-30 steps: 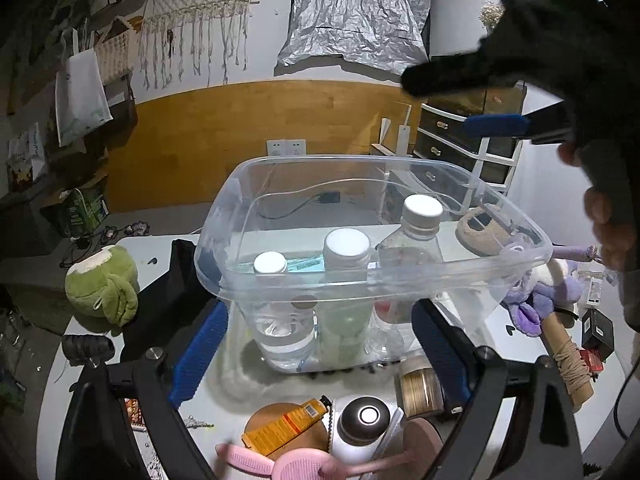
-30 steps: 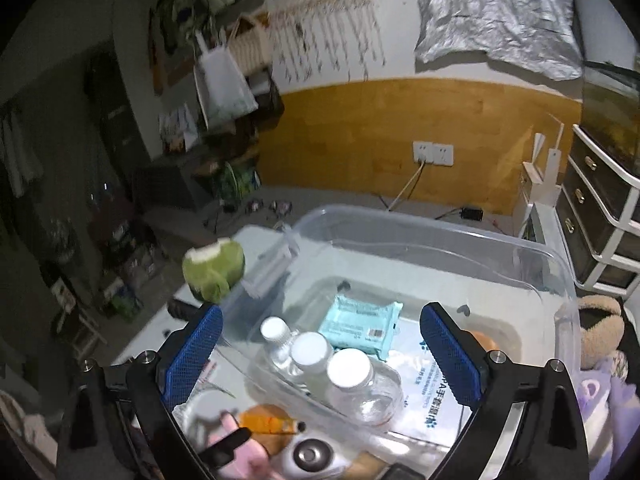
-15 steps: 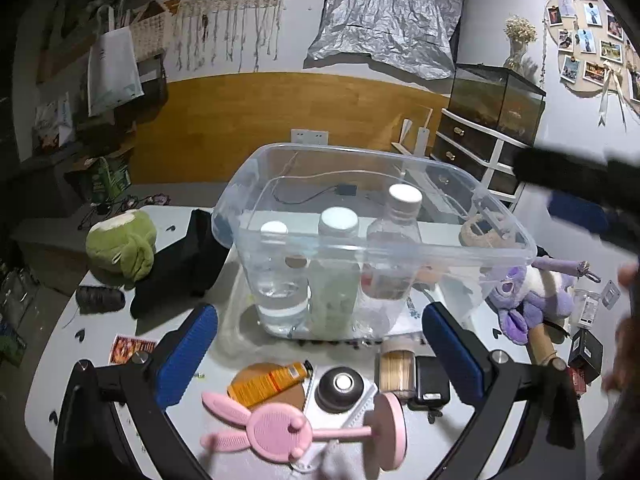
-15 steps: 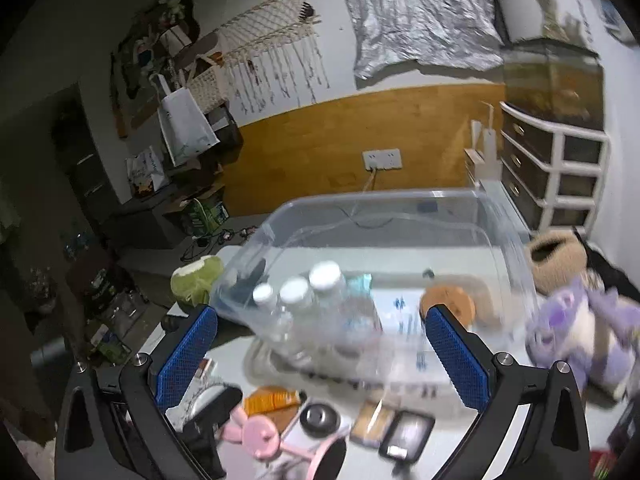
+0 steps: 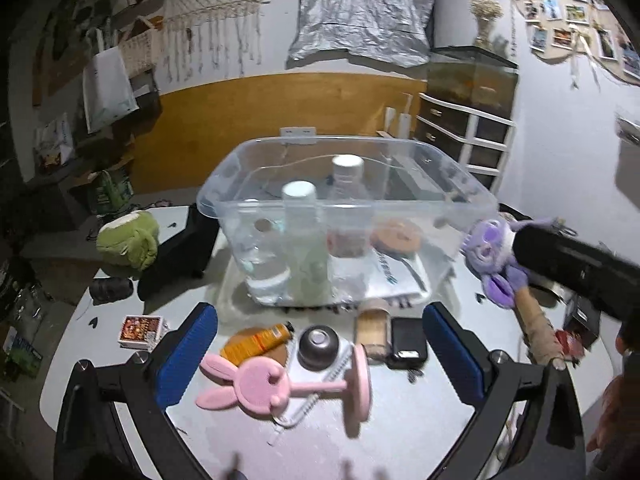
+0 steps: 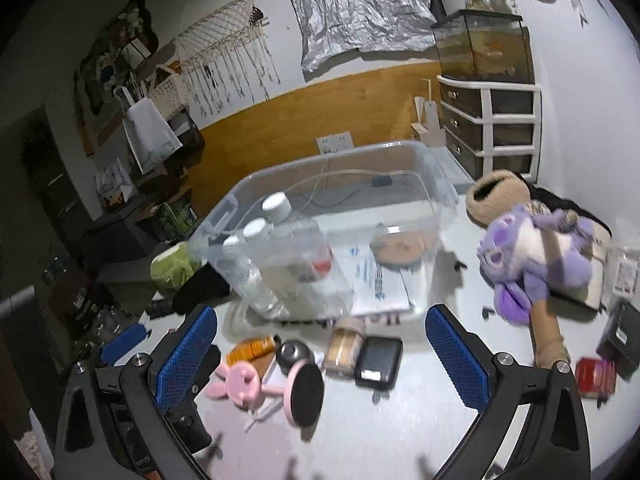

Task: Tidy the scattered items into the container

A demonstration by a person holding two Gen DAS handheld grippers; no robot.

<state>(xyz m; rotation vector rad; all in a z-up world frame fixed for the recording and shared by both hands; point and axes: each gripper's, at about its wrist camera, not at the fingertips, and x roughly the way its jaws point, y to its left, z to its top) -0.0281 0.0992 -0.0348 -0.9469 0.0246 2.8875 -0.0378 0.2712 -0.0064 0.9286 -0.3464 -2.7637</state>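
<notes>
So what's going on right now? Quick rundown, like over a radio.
Both grippers open, empty: left gripper, right gripper. Clear bin holds three bottles; pink bunny mirror and orange tube wait in front. Nothing blocking.

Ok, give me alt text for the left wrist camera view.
An open gripper hangs empty above a cluttered white table, facing a clear bin holding three bottles. A pink bunny mirror, an orange tube and a dark case lie before the bin.
</notes>
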